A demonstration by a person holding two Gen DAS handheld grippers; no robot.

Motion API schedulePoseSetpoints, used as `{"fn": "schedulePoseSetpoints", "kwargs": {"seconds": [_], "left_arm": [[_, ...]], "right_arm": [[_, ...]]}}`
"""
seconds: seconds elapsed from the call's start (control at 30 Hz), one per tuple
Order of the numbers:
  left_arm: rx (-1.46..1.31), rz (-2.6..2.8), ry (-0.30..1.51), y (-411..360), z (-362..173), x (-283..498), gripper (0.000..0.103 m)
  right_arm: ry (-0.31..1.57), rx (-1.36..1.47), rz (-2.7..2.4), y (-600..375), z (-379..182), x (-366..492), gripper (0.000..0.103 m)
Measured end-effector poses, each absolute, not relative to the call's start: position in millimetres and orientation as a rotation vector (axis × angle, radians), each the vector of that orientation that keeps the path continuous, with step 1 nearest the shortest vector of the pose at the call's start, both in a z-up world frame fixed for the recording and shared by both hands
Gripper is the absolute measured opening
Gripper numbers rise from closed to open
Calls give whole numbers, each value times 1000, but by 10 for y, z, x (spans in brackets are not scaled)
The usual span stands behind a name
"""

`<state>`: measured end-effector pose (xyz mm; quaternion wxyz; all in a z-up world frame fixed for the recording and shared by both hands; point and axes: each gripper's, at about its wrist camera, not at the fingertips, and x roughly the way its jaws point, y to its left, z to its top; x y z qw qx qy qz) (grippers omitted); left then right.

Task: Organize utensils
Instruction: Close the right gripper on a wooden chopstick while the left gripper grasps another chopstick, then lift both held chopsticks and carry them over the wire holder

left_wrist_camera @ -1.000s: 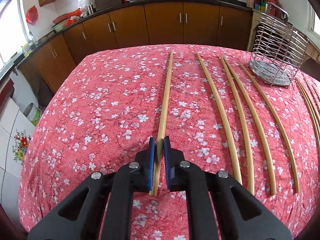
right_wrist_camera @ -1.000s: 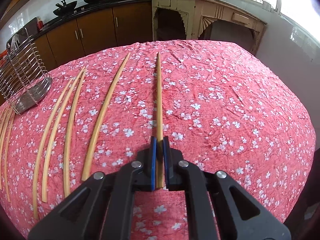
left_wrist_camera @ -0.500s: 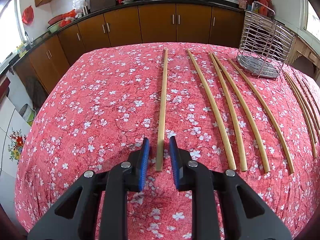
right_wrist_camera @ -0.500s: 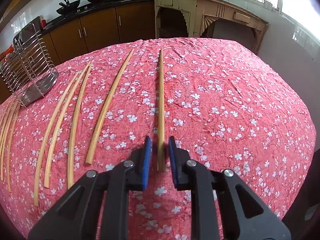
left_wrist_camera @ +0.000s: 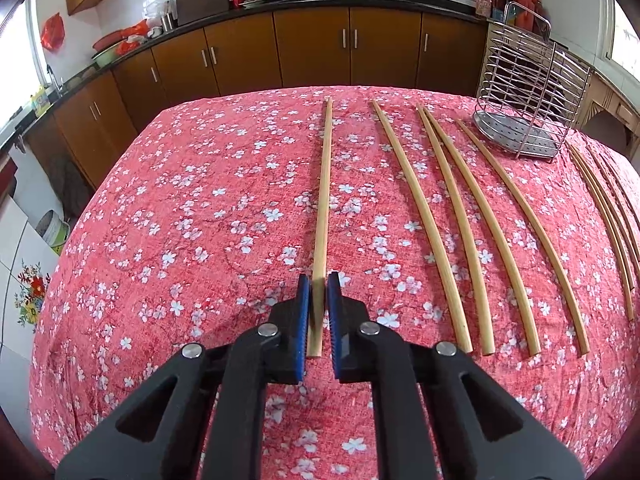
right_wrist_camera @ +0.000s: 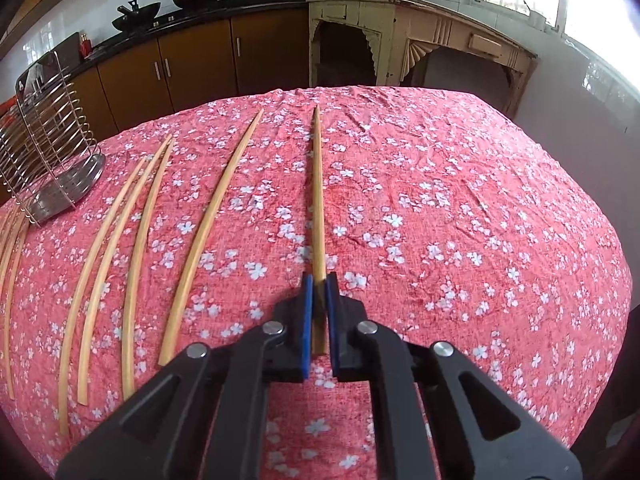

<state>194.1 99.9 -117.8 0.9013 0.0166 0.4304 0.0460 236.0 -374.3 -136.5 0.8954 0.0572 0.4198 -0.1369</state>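
Note:
A long pale wooden chopstick (left_wrist_camera: 325, 184) lies straight on the red flowered tablecloth (left_wrist_camera: 192, 208). My left gripper (left_wrist_camera: 319, 285) is shut on its near end, the blue pads pressing both sides. In the right wrist view another chopstick (right_wrist_camera: 318, 184) lies the same way. Its near end is pinched by my right gripper (right_wrist_camera: 319, 282), which is shut on it. A wire utensil rack (left_wrist_camera: 528, 92) stands at the far right of the left view. It is the same rack (right_wrist_camera: 52, 152) at the far left of the right view.
Several more chopsticks (left_wrist_camera: 424, 216) lie in a row right of the left gripper, and several chopsticks (right_wrist_camera: 208, 220) lie left of the right gripper. Brown kitchen cabinets (left_wrist_camera: 312, 48) stand beyond the table. A cream side table (right_wrist_camera: 420, 40) stands at the back right.
Half a second ago both grippers stood open around their chopsticks' near ends. Both have closed on them again, as they were a second ago. Neither hand has shifted much.

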Motion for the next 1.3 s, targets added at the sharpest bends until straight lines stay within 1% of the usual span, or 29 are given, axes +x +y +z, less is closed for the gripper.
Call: {"fn": "schedulePoseSetpoints", "kwargs": {"seconds": [0.13, 0.23, 0.37, 0.5, 0.63, 0.97, 1.13, 1.3], "left_arm": [[58, 87, 888, 954, -1189, 1914, 10], [59, 86, 888, 949, -1196, 1913, 10], [61, 87, 887, 925, -1200, 1900, 7], [44, 67, 875, 942, -1167, 1796, 7], [38, 58, 807, 968, -979, 1623, 7], [3, 90, 540, 1001, -315, 1327, 7], [-44, 114, 431, 1043, 4, 1370, 7], [-62, 129, 383, 1045, 205, 1490, 7]], "right_arm": [[871, 118, -284, -3753, -1360, 2358, 9], [870, 122, -283, -3747, -1362, 2351, 8], [866, 124, -281, -3730, -1354, 2330, 8], [821, 103, -264, -3673, -1228, 2169, 8], [735, 74, -254, -3628, -976, 1980, 8], [524, 73, -225, -3599, -442, 1687, 8], [439, 82, -218, -3600, -169, 1688, 8], [383, 112, -196, -3664, 49, 1767, 8]]}}
